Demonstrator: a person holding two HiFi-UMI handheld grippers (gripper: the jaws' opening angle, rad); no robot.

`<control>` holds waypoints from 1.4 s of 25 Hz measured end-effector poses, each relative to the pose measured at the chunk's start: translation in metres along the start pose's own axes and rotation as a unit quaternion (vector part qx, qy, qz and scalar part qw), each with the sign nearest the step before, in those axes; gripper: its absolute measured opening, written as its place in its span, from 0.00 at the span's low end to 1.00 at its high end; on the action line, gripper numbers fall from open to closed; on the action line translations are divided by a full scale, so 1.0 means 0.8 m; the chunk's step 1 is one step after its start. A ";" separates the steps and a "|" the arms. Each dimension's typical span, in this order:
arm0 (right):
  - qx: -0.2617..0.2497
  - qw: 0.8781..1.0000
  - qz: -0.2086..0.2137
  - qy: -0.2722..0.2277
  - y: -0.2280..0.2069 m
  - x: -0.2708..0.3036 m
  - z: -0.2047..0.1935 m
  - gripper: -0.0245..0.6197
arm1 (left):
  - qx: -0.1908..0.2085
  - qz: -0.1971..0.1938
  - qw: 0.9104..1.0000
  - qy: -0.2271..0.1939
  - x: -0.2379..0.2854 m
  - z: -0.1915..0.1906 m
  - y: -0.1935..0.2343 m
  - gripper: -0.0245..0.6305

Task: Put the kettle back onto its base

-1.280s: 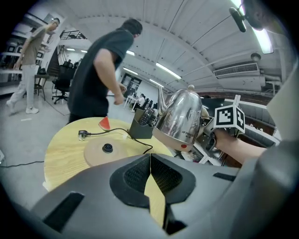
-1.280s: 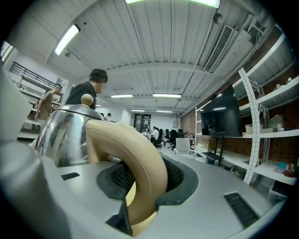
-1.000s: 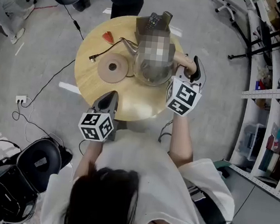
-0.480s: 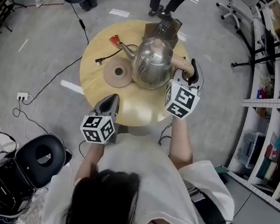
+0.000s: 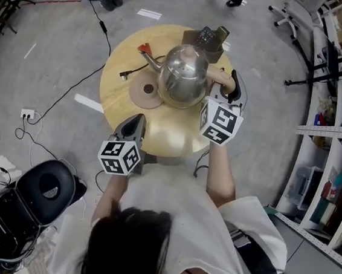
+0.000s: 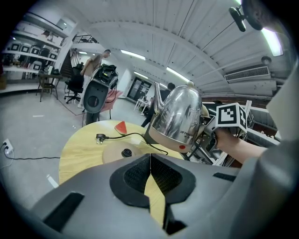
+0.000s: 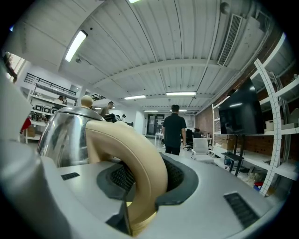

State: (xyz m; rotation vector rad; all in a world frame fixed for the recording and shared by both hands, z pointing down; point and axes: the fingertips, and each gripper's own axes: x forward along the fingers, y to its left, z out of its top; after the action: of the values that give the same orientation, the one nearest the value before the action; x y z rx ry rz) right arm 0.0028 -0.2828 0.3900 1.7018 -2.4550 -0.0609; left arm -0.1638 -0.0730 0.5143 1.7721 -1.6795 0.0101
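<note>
Kettle [image 5: 183,74] shifted toward base [image 5: 144,93], right gripper [image 7: 145,181] jaws clamping handle [image 7: 142,156], left gripper [image 6: 150,172] jaws closed, label [image 6: 183,135] seemingly illegible.

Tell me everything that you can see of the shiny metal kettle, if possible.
The shiny steel kettle has a rounded body, a thin curved spout, a small lid knob and a beige loop handle. The right tool is shut on that handle, holding the kettle above the round wooden table, beside its tan disc base, not seated.
</note>
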 end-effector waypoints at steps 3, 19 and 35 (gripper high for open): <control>0.001 1.000 0.009 -0.001 0.010 0.005 0.002 0.24 | -0.001 0.004 1.000 -0.004 -0.001 0.005 0.005 0.08; 0.002 0.999 0.054 0.000 0.061 0.026 0.002 0.24 | -0.021 0.033 0.999 -0.017 -0.009 0.009 0.033 0.08; 0.002 0.996 0.093 0.005 0.109 0.045 -0.003 0.24 | -0.035 0.052 0.998 -0.021 -0.012 0.017 0.060 0.08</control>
State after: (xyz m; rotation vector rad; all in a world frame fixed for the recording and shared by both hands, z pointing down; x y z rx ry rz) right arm -0.0899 -0.2853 0.4066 1.4623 -2.5955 -0.0262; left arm -0.2138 -0.0674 0.5216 1.6424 -1.7792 -0.0377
